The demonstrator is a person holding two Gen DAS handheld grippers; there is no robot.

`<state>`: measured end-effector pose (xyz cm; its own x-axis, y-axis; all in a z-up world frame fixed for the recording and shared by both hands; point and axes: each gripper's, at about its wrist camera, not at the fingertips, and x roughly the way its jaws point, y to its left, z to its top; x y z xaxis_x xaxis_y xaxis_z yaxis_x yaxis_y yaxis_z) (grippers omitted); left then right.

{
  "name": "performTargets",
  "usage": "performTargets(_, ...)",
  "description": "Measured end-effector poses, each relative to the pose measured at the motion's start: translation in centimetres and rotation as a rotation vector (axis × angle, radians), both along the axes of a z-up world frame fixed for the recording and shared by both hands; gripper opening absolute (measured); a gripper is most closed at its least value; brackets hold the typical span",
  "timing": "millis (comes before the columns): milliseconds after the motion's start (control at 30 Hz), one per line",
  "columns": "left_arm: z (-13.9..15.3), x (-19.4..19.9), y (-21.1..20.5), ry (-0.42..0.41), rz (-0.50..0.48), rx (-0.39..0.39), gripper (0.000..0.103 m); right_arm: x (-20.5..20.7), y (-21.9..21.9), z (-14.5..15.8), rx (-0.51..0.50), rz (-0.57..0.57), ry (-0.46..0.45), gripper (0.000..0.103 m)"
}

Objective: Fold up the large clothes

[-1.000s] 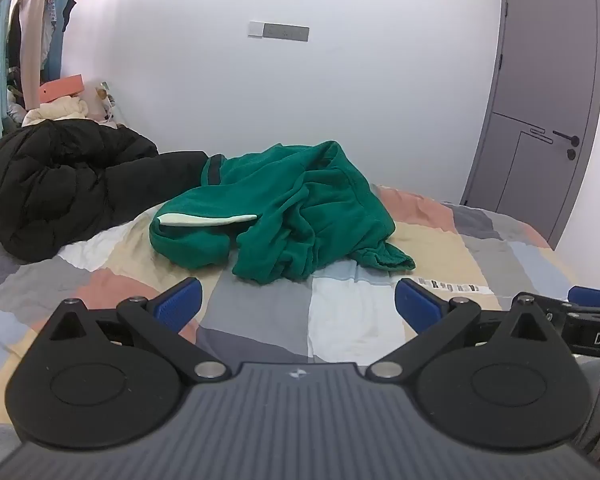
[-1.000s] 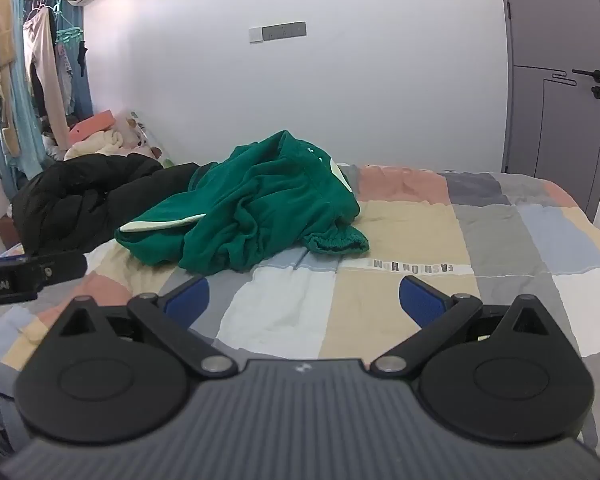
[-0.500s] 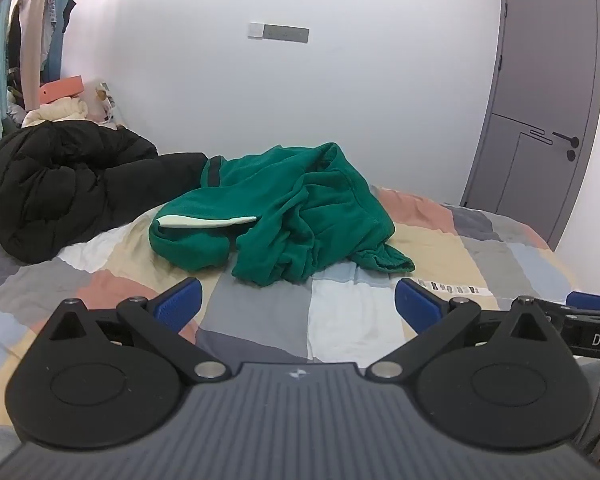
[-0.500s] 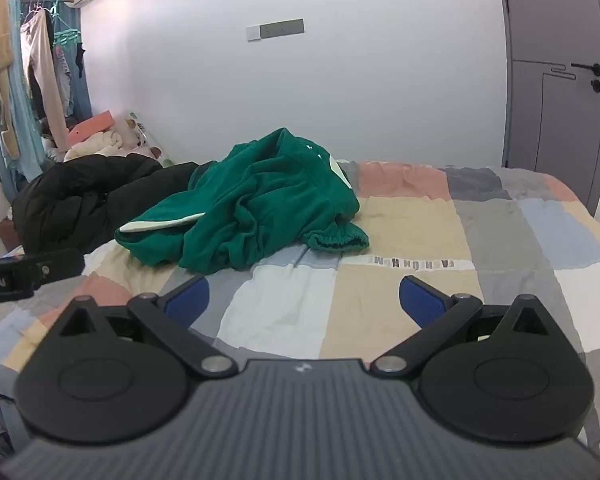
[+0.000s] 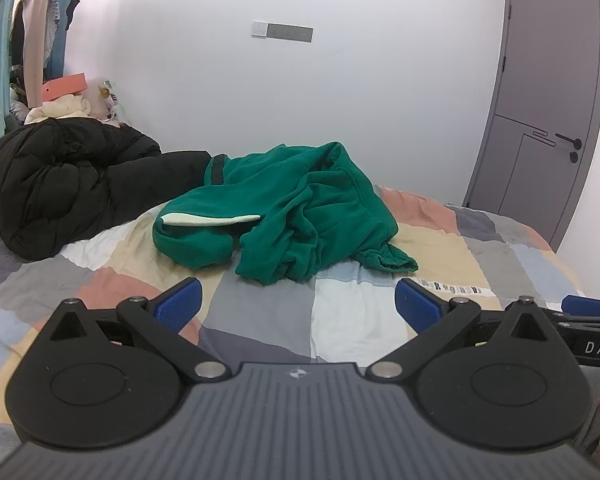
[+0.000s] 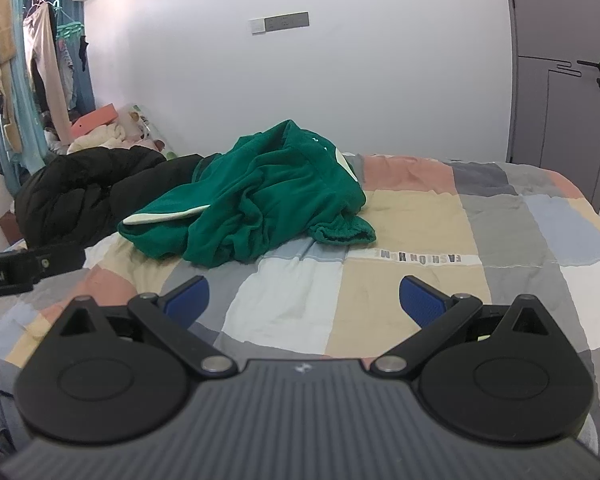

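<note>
A green garment point(image 5: 296, 212) lies crumpled in a heap on the bed point(image 5: 260, 312), toward the far side near the white wall point(image 5: 340, 92). It is bunched and unfolded, with a pale cream strip point(image 5: 210, 220) showing along one fold at its left and a ribbed cuff point(image 5: 388, 260) trailing onto the quilt at its right. Just left of it, touching or nearly so, sits a black puffy coat point(image 5: 68, 184), also heaped.

The left gripper point(image 5: 298, 306) hovers over the near part of the patchwork quilt, its blue-padded fingers point(image 5: 180, 304) spread wide apart and holding nothing. The right gripper point(image 6: 304, 300) is in the same state: fingers point(image 6: 420, 300) open, empty, above the quilt (a white band of printed letters point(image 6: 420, 258) runs across the cloth ahead of it). Both are well short of the green garment.

The right gripper's edge shows at the right of the left wrist view, and the left gripper's at the left of the right wrist view, so the two are side by side. A grey door point(image 5: 540, 120) stands at the right; hanging clothes point(image 6: 24, 80) fill the far left corner.
</note>
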<state>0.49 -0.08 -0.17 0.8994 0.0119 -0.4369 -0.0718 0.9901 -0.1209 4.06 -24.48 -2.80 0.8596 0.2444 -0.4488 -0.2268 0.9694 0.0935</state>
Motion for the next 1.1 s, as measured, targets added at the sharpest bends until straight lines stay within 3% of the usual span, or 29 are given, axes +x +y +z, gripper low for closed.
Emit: performTargets(1100, 0.2, -0.5, 0.1, 0.002, 0.003, 0.009, 0.103, 0.7, 0.1, -1.0, -0.015, -0.014, 0.037, 0.103)
